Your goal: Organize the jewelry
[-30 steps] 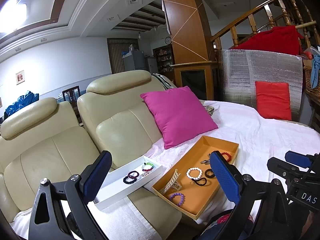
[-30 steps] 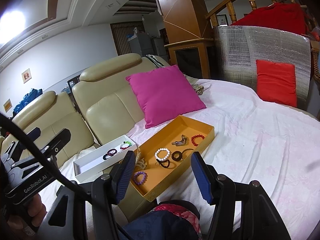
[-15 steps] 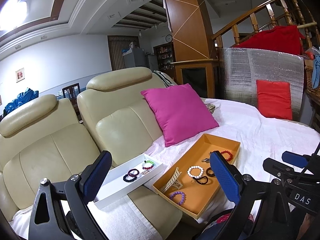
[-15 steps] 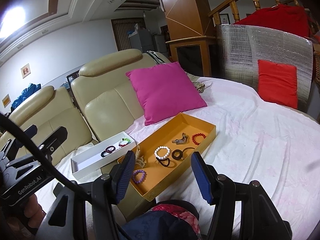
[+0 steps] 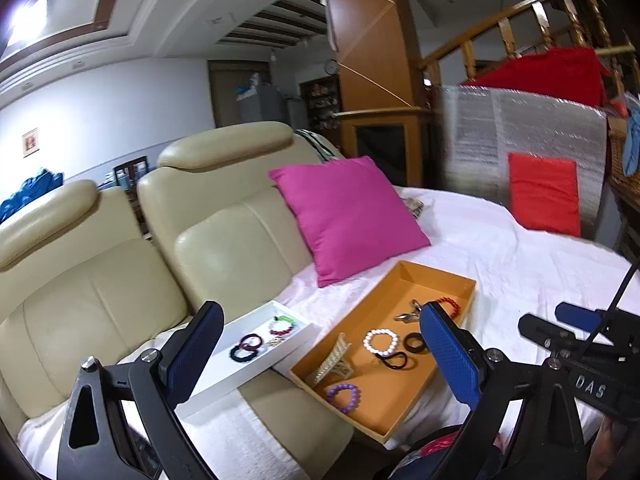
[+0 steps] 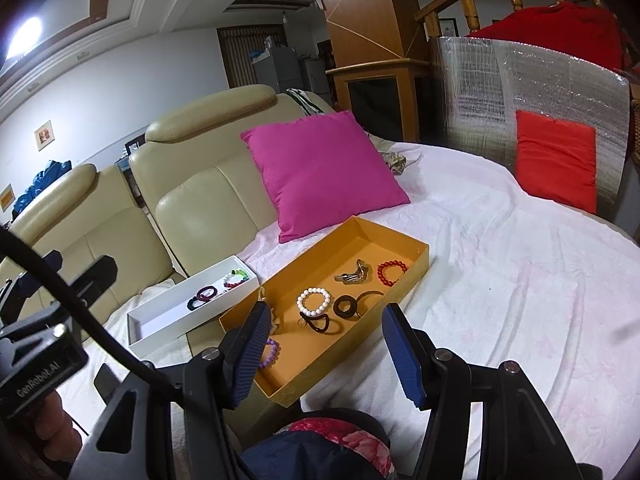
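An orange tray (image 5: 404, 276) (image 6: 416, 276) lies on the white bed sheet. It holds a white bead bracelet (image 6: 314, 302) (image 5: 381, 342), a red bead bracelet (image 6: 393, 273), a purple bead bracelet (image 5: 343, 397), black hair ties (image 6: 345, 307), a metal clip (image 6: 354, 274) and a beige claw clip (image 5: 334, 360). A white box (image 5: 256, 364) (image 6: 160, 332) to its left holds dark hair ties (image 6: 202, 296) and a red-green bracelet (image 5: 282, 325). My left gripper (image 5: 320, 352) and right gripper (image 6: 324, 344) are open, empty, above the near ends.
A pink cushion (image 6: 324, 172) leans behind the tray against the cream leather sofa (image 5: 120, 264). A red cushion (image 6: 556, 164) stands against a silver foil panel at the back right. The sheet (image 6: 520, 280) spreads to the right of the tray.
Both views have shifted slightly: the tray and box sit a little higher and nearer in frame. Both grippers stay open and nothing in the tray or box has moved.
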`<state>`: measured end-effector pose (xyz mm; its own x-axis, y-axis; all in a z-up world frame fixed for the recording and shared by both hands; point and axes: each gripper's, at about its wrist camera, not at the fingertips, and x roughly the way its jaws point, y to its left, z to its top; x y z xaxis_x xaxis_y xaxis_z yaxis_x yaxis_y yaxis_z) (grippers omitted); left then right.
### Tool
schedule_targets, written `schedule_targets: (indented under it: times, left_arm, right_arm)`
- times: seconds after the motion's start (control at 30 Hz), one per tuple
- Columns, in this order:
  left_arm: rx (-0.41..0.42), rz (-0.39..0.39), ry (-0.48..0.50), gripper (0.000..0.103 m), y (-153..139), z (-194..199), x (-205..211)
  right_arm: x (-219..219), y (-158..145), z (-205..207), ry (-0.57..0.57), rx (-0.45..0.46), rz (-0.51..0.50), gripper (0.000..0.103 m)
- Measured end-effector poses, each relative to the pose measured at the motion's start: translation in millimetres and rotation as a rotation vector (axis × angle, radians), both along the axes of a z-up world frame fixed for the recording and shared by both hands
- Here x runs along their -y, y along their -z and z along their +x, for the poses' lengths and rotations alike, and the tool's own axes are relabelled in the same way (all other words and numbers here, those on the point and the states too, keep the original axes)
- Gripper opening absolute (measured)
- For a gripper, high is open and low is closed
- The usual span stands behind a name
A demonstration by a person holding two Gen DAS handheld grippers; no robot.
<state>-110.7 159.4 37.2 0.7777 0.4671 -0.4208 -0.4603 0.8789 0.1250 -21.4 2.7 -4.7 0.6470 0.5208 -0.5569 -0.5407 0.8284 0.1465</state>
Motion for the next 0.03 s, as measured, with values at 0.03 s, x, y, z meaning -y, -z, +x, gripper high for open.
schedule_targets:
  times: [0.03]
  left_arm:
    - [-0.013, 0.015, 0.021, 0.098, 2.2, 11.6, 7.6]
  right_arm:
    - [5.8, 1.8, 6.3, 0.017, -0.001, 0.006, 0.062]
